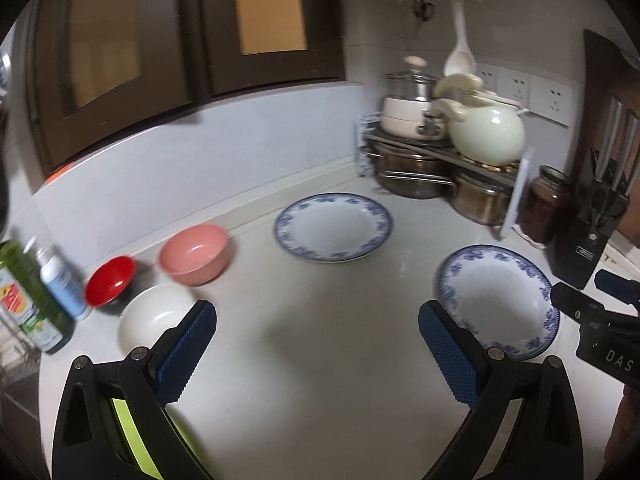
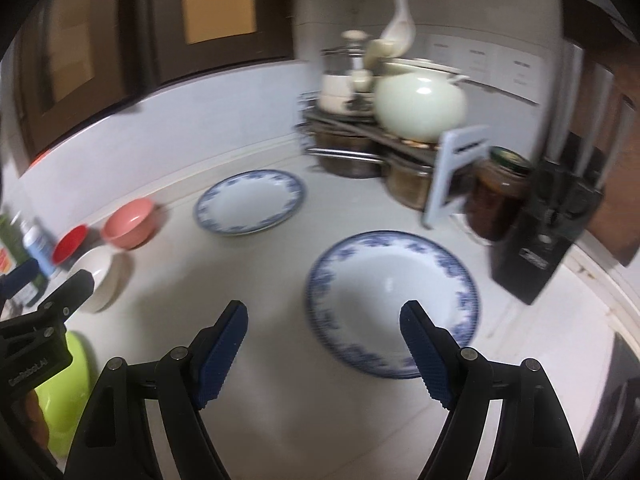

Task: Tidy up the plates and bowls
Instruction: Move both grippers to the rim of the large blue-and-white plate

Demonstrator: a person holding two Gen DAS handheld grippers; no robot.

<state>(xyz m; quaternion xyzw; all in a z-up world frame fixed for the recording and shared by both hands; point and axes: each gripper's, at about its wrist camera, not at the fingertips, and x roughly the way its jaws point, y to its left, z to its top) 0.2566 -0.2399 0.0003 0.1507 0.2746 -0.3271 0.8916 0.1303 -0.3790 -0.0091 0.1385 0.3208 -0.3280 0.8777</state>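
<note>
Two blue-rimmed white plates lie on the white counter: a far plate [image 1: 334, 226] [image 2: 249, 202] and a near plate [image 1: 500, 298] [image 2: 390, 302]. A pink bowl [image 1: 195, 253] [image 2: 129, 222], a red bowl [image 1: 109, 280] [image 2: 69, 245] and a white bowl [image 1: 154, 316] [image 2: 102, 278] sit at the left. A lime green bowl [image 2: 62, 388] sits under my left gripper. My left gripper [image 1: 318, 352] is open and empty above the counter, between the white bowl and the near plate. My right gripper [image 2: 324, 354] is open and empty, its right finger over the near plate's front edge.
A corner rack with steel pots [image 1: 412, 172], a cream pot [image 1: 486, 132] and a ladle stands at the back right. A jar [image 1: 546, 206] and a black knife block [image 1: 596, 216] stand to its right. Spray bottles [image 1: 36, 292] stand at the left edge.
</note>
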